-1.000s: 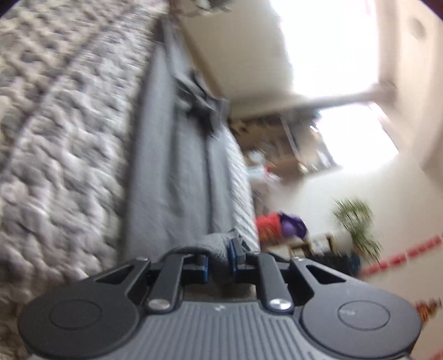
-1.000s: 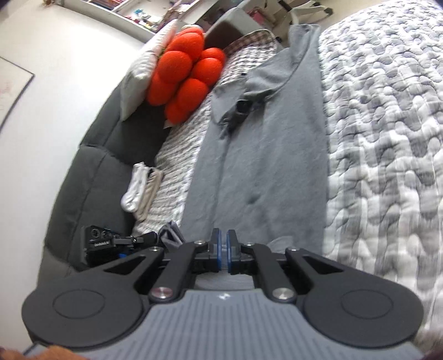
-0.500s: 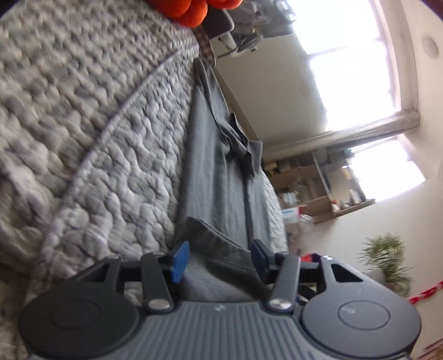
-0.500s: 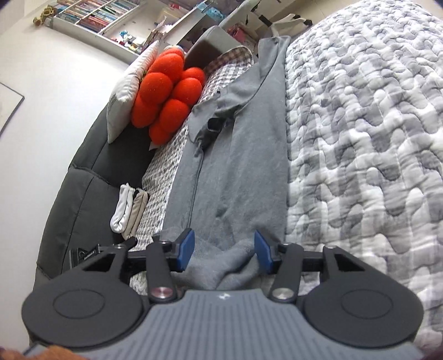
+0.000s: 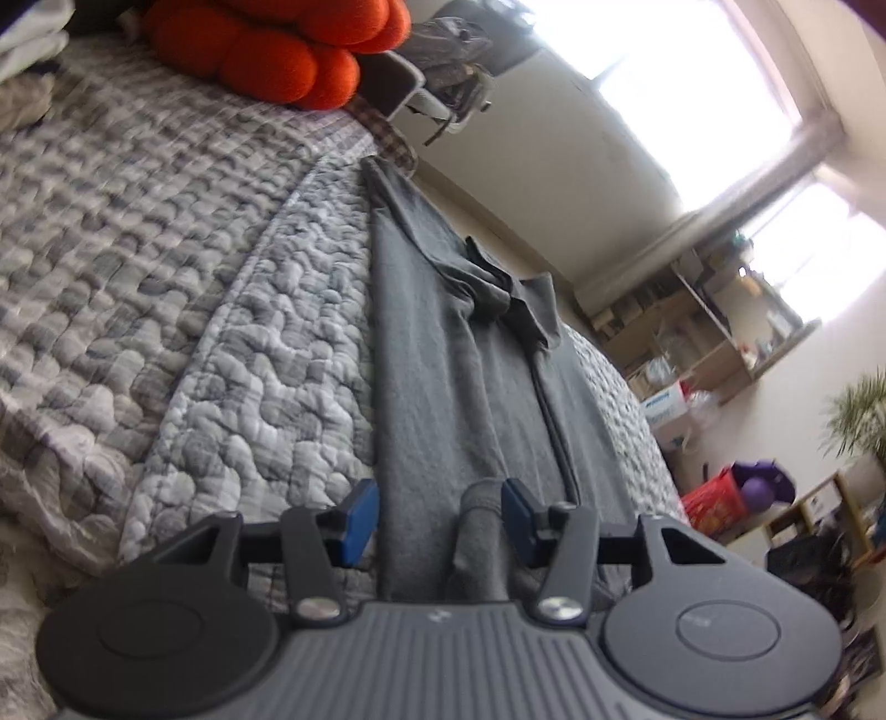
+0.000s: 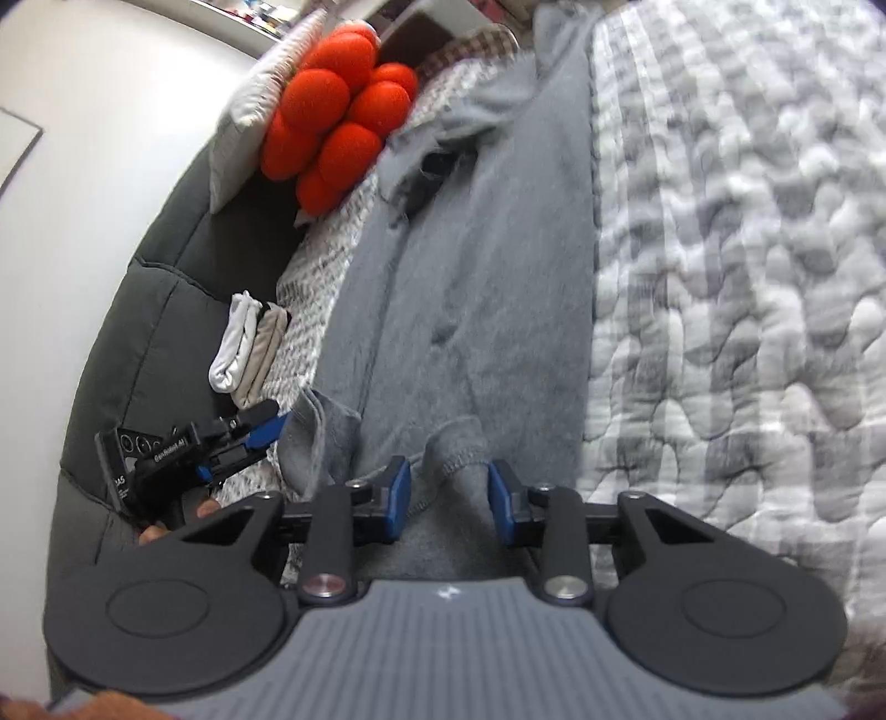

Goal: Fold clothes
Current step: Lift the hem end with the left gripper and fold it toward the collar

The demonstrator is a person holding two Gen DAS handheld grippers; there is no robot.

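Left wrist view: grey garment (image 5: 443,387) stretched long and narrow along the bed's edge, on the quilt (image 5: 232,354), already folded lengthwise to a strip, collar end (image 5: 498,282) rumpled toward the far end near the orange cushion (image 5: 277,44). Near hem bunched up between the left tongs (image 5: 437,518), blue pads standing apart, neither one pressing the cloth; a ridge of hem just beside one pad. Right wrist view: same garment (image 6: 476,266) running away toward the cushion (image 6: 338,111), a hump of hem (image 6: 454,448) rising between the right tongs (image 6: 448,498), jaws closing at this moment, pads not yet biting. Left tongs (image 6: 260,432) also seen here off at the bed's side, by a fold of grey cloth. Probably mid-fold: lengthwise folds done, crosswise fold of hem toward collar left, then smoothing. White and beige folded pieces (image 6: 249,349) lying at the bed's side against the dark headboard (image 6: 133,310), seemingly finished. No basket, box or drawer for clothes visible on the bed; shelves and boxes in the room too blurred to tell contents.
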